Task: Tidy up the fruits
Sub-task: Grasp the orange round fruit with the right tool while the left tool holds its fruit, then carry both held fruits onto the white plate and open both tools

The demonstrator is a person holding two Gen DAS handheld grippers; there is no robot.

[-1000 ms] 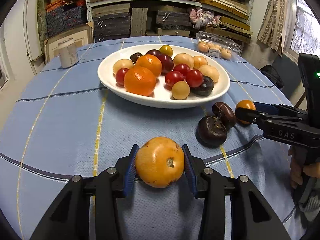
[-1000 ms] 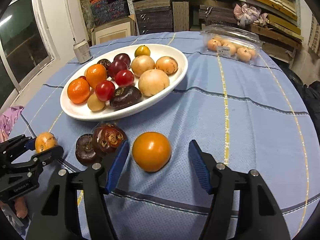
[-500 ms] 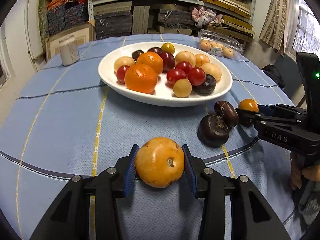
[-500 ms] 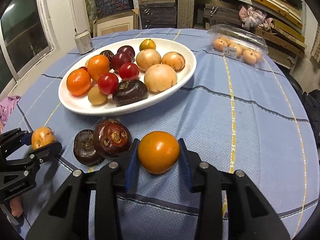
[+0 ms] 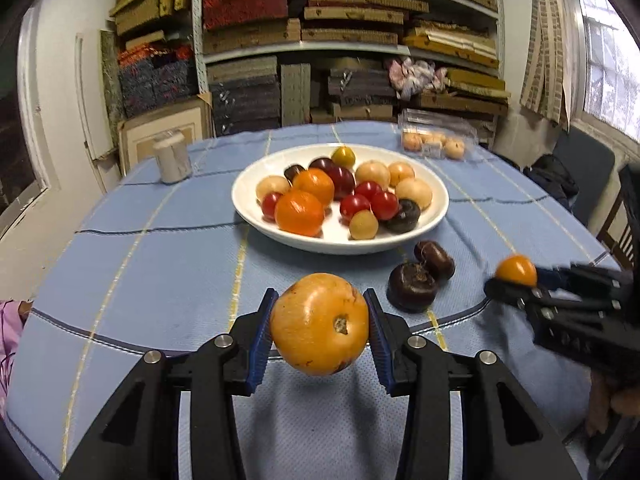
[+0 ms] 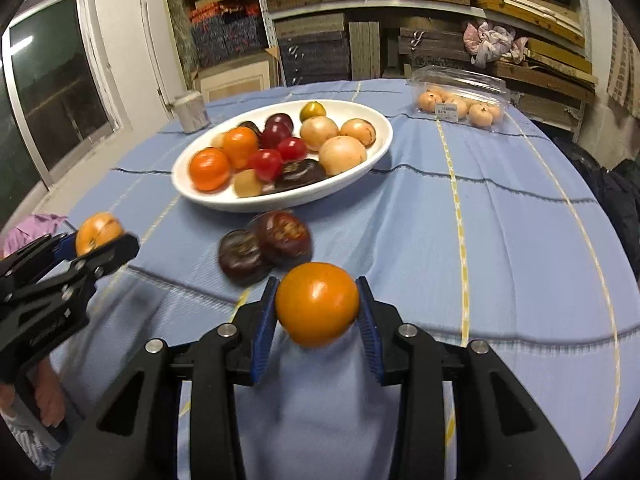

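Where a second ago the smooth orange fruit [image 6: 317,304] lay loose on the cloth between wide-set pads, it is now clamped between the blue pads of the right hand-held gripper [image 6: 318,312] and carried clear of the blue cloth. The speckled yellow-orange fruit [image 5: 319,324] is held as before by the left hand-held gripper [image 5: 320,332], narrowed onto it with both pads pressed against its sides; it too has been raised off the cloth, where earlier it sat low against it.

In both views the bench [image 5: 160,260] and the white plate [image 5: 434,216] are seen smaller and farther off than a second ago, more of the shelving being taken in above them. Two dark brown fruits [image 5: 412,286] lie touching one another on the cloth just in front of the plate, between the two grippers, unmoved. The plate is heaped as before with orange, red, pale yellow and dark fruits. Behind it to the right a clear plastic box of pale fruits [image 6: 460,98] rests on the cloth, and a small pale canister [image 5: 171,159] stands at the far left edge. In the left view the other gripper is seen at the right, blurred, with its orange fruit at the tips; part of a hand [image 6: 50,400] is seen under the left gripper in the right view.
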